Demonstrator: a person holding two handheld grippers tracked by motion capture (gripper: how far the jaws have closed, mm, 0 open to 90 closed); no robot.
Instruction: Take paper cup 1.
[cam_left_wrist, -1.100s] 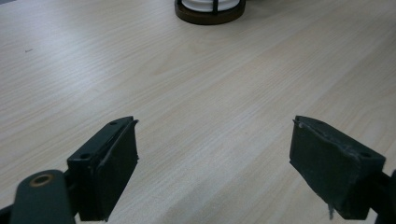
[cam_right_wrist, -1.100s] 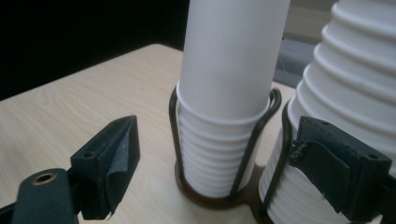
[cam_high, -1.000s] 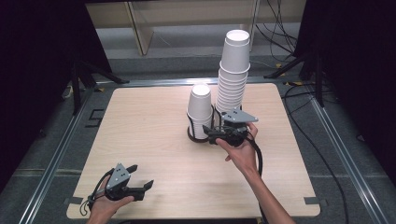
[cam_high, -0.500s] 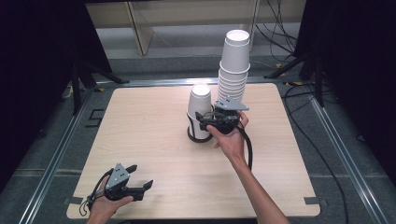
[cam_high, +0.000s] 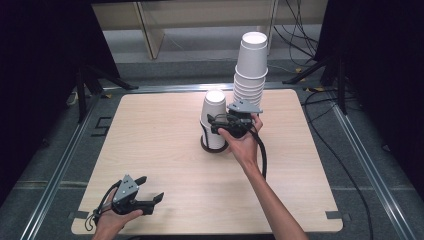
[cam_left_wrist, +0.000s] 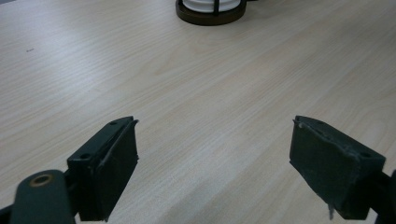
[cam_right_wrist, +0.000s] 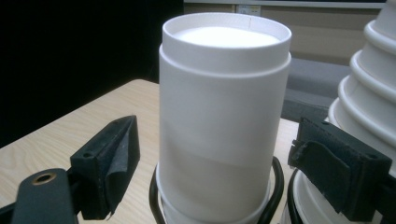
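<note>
White inverted paper cup upright in black holder, beside tall cup stack

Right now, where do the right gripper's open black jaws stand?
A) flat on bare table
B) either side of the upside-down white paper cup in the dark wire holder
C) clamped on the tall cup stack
B: in the right gripper view the right gripper has one jaw on each side of the upside-down white paper cup, with gaps.

We're looking at a lab / recording setup, not a home: bare wooden table w/ metal rails alongside it, black curtains left & right of table, loose cables on grey floor behind it.
</note>
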